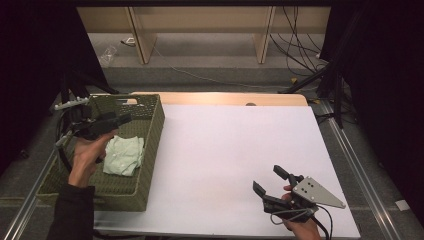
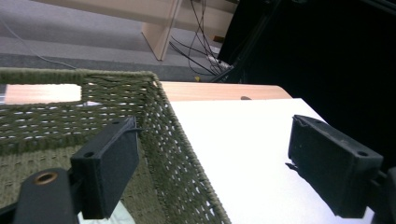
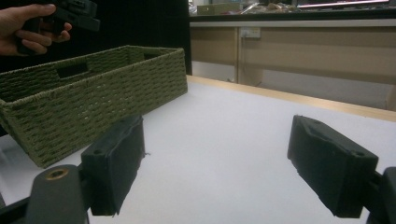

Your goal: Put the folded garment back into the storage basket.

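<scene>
A green woven basket [image 1: 150, 150] stands at the left of the white table top [image 1: 235, 160]. A pale green folded cloth [image 1: 123, 155] lies inside it. My left gripper [image 1: 120, 120] hovers over the basket's far half, open, with nothing between its jaws. In the left gripper view the jaws straddle the basket's right wall [image 2: 177, 140], and a corner of the cloth [image 2: 119, 217] shows below. My right gripper [image 1: 270, 181] stands open over the table's near right, jaws empty. The right gripper view shows the basket [image 3: 93, 88] at the left, and the other hand [image 3: 28, 23] above it.
A wooden strip [image 1: 220, 98] borders the table's far edge. Black stands and cables [image 1: 310, 75] rise at the back right, wooden furniture legs [image 1: 142, 35] behind. Dark curtains flank both sides.
</scene>
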A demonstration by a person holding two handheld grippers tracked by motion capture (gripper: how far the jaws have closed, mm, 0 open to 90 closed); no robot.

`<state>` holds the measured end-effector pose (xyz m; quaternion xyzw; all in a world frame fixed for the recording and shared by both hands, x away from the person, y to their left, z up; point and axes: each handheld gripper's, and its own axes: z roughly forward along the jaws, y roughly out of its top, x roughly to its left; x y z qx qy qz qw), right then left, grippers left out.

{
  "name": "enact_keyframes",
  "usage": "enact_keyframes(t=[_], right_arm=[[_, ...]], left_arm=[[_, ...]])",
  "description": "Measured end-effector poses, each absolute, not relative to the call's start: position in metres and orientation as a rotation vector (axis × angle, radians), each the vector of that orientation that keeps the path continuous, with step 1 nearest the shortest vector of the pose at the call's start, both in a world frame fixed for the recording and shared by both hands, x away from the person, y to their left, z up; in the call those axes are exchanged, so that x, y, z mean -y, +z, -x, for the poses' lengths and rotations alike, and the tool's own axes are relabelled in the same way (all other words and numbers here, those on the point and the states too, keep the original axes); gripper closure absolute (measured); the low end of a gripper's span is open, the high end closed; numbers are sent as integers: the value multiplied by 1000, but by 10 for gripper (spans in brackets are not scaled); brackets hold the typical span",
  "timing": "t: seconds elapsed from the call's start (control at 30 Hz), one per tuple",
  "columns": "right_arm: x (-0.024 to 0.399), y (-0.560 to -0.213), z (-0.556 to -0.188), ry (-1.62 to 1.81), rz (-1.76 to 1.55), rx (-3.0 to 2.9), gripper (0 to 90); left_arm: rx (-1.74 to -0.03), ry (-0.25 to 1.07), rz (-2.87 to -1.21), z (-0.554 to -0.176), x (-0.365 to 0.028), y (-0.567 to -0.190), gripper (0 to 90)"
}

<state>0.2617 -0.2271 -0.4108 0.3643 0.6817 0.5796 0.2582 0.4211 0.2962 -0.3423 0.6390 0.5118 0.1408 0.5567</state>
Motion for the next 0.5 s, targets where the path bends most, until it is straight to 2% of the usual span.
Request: enact_keyframes(t=[0.5], right_arm=[[227, -411, -262, 1574, -988, -1847, 198]], left_arm=[[-1090, 277, -1521, -420, -262, -342, 155]])
